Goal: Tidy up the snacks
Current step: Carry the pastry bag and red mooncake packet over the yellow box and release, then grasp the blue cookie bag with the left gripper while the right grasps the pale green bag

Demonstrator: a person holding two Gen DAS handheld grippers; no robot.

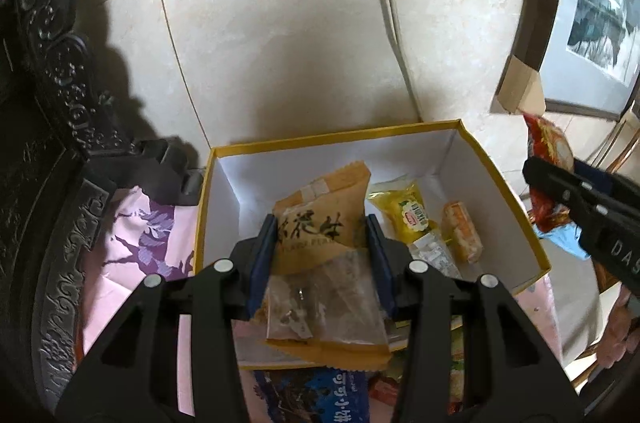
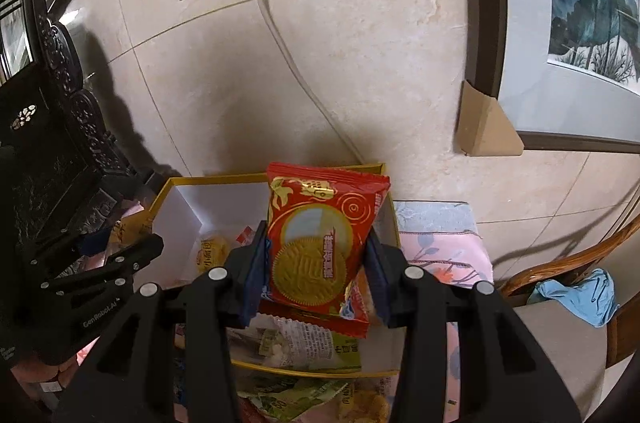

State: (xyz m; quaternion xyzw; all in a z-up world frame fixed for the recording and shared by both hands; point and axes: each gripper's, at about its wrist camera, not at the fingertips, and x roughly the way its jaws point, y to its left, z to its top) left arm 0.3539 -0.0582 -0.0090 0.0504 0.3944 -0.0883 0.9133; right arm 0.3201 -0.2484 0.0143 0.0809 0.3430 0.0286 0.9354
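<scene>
Two grippers, left gripper (image 1: pixel 322 255) and right gripper (image 2: pixel 316 263), each clamp one packet.

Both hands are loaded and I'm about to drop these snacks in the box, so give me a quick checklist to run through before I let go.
1. Left gripper firmly shut on the tan snack packet: ok.
2. Right gripper shut on the red biscuit packet: ok.
3. Tan packet over the yellow-rimmed box: ok.
4. Free white floor in the box for both: ok.
5. Red packet fully over the box: cannot tell.
6. Grippers apart from each other: ok.
</scene>
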